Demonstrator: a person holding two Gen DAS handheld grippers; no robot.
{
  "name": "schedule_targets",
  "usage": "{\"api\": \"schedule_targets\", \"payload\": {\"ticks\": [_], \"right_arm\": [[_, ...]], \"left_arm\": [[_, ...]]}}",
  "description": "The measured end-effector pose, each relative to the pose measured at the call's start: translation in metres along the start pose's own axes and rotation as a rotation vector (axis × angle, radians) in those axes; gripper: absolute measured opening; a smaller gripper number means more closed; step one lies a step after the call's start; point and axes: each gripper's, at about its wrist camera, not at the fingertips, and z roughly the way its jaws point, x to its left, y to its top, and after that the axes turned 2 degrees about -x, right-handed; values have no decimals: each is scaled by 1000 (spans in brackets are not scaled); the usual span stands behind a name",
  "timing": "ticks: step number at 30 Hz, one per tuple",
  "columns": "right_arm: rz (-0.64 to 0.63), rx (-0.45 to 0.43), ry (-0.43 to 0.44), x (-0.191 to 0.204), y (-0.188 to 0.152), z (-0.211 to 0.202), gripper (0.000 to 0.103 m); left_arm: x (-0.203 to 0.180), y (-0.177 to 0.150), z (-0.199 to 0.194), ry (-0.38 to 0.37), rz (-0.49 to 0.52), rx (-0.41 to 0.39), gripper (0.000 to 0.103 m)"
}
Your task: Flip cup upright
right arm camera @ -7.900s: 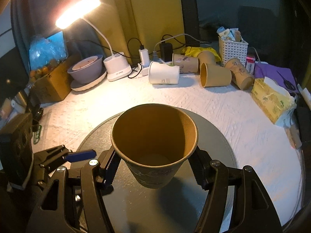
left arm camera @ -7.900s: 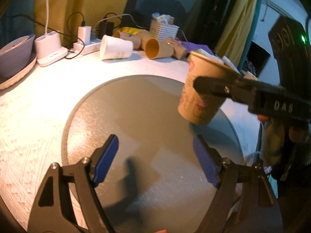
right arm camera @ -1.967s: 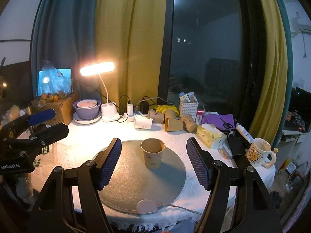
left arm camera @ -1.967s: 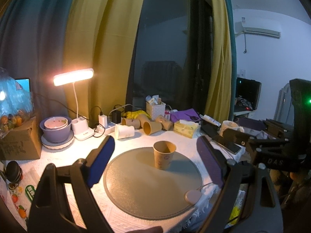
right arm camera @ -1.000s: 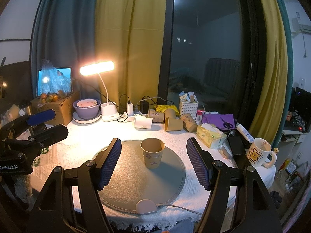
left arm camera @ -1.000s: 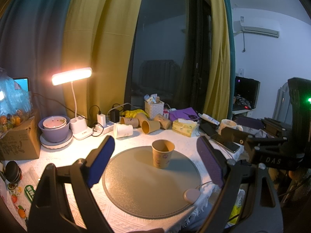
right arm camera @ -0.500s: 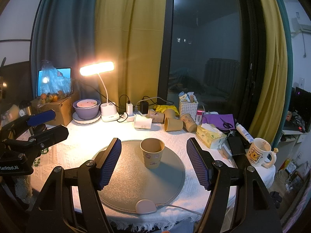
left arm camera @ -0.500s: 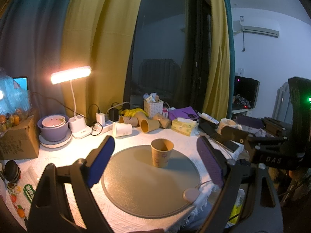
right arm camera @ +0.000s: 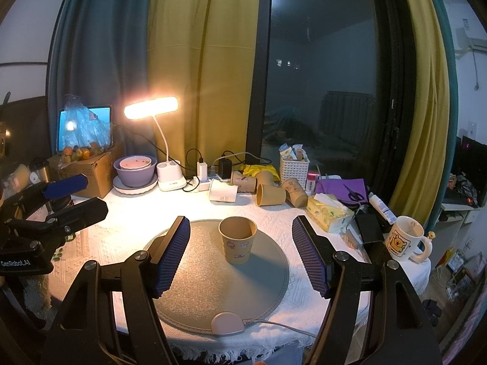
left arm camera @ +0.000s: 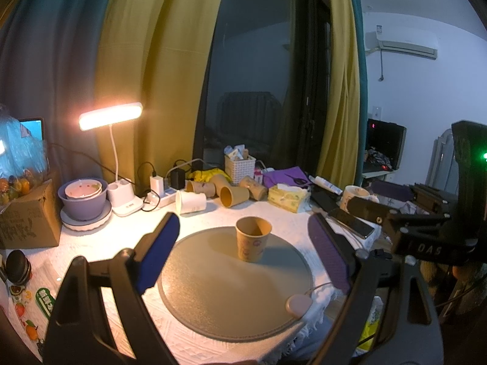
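A brown paper cup (left arm camera: 252, 238) stands upright, mouth up, on the round grey mat (left arm camera: 213, 286); it also shows in the right wrist view (right arm camera: 238, 240) on the mat (right arm camera: 197, 289). My left gripper (left arm camera: 243, 255) is open and empty, held back from the table, well short of the cup. My right gripper (right arm camera: 240, 255) is open and empty, also pulled back from the cup. The left gripper shows at the left edge of the right wrist view (right arm camera: 65, 196), and the right gripper at the right of the left wrist view (left arm camera: 404, 228).
Several paper cups (right arm camera: 269, 194) lie on their sides at the back by a white basket (right arm camera: 293, 168). A lit desk lamp (right arm camera: 150, 108), purple bowl (right arm camera: 135, 170), tissue pack (right arm camera: 330, 211), phone (right arm camera: 369, 225) and a mug (right arm camera: 403, 238) stand around the mat.
The right gripper let go of the cup, which now stands upright on the mat. Both grippers pulled far back from the table. Over the last second almost nothing moved.
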Motion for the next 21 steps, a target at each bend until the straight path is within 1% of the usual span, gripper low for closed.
{"api": "schedule_targets", "payload": {"ticks": [15, 21], "right_arm": [[1, 0, 2, -1, -1, 1, 73], [2, 4, 3, -1, -1, 2, 73]], "left_arm": [[-2, 0, -2, -3, 0, 1, 87], [-7, -3, -6, -29, -5, -5, 87]]}}
